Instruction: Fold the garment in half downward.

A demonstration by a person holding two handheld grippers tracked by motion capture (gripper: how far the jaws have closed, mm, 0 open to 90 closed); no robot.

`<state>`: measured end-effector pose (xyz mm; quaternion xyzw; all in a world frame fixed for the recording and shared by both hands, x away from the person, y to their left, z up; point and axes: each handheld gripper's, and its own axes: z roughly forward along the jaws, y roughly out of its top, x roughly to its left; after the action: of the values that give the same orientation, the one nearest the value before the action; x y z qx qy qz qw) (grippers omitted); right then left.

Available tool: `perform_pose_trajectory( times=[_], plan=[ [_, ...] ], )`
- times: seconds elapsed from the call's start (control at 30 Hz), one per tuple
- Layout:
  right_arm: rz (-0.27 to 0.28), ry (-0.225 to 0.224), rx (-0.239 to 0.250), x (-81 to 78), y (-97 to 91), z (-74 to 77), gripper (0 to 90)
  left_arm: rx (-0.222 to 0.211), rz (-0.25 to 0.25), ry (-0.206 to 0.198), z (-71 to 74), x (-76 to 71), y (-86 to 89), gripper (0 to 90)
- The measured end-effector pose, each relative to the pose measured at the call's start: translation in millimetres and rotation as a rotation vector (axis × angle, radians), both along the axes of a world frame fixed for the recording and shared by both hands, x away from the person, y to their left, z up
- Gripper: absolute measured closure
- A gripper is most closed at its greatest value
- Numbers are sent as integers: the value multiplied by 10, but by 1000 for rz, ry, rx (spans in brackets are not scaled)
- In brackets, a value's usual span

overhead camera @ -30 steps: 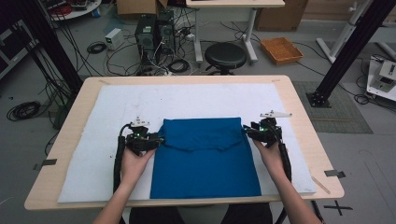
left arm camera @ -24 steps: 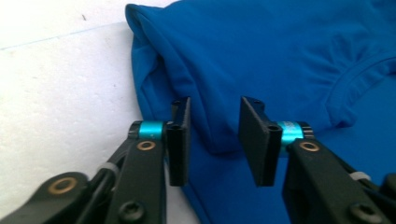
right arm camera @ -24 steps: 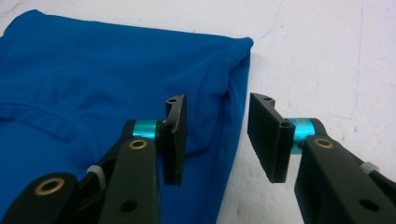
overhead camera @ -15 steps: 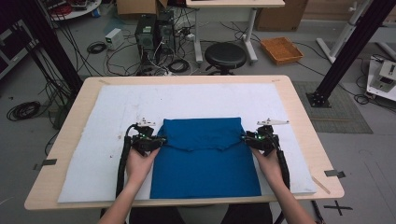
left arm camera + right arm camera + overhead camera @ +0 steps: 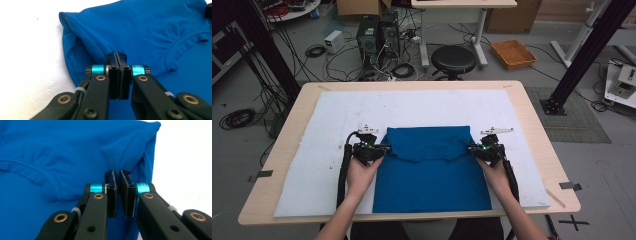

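- The blue shirt [image 5: 432, 172] lies flat on the white mat [image 5: 312, 165] in the middle of the worktop [image 5: 272, 200], close to the person.
- It looks soft, thin and light. I think it will bend and sag when lifted, and it could slip out of a weak pinch.
- The best places to hold it look like the two side edges of the fold, at 9 o'clock and 3 o'clock, one for each hand.
- The left hand-held gripper [image 5: 117, 58] has just been closing and is clenched, its pads pressed together at the folded left edge. The cloth seems to be pinched there, but the pads hide it.
- The right hand-held gripper [image 5: 117, 177] has just been closing too. A thin gap is left between its pads at the right edge. I cannot tell if cloth sits in the gap.
- The shirt is bright blue with no print.
- Its top part is folded down toward the person, so the neck hole [image 5: 185, 42] faces up near the middle.
- The fold makes a straight far edge at 12 o'clock, with small wrinkles near the neck.
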<state>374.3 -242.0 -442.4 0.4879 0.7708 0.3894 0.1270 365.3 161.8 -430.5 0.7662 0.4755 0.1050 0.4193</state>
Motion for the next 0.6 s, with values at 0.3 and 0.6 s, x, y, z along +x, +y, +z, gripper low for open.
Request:
perform_pose_trajectory(
  times=[0.3, 0.6],
  plan=[
    [13, -5, 80, -146, -118, 135, 849, -48, -50, 10, 97, -124, 58, 890],
    [65, -10, 116, -530, -195, 262, 848, -90, -133, 20, 254, -473, 125, 890]
  ],
)
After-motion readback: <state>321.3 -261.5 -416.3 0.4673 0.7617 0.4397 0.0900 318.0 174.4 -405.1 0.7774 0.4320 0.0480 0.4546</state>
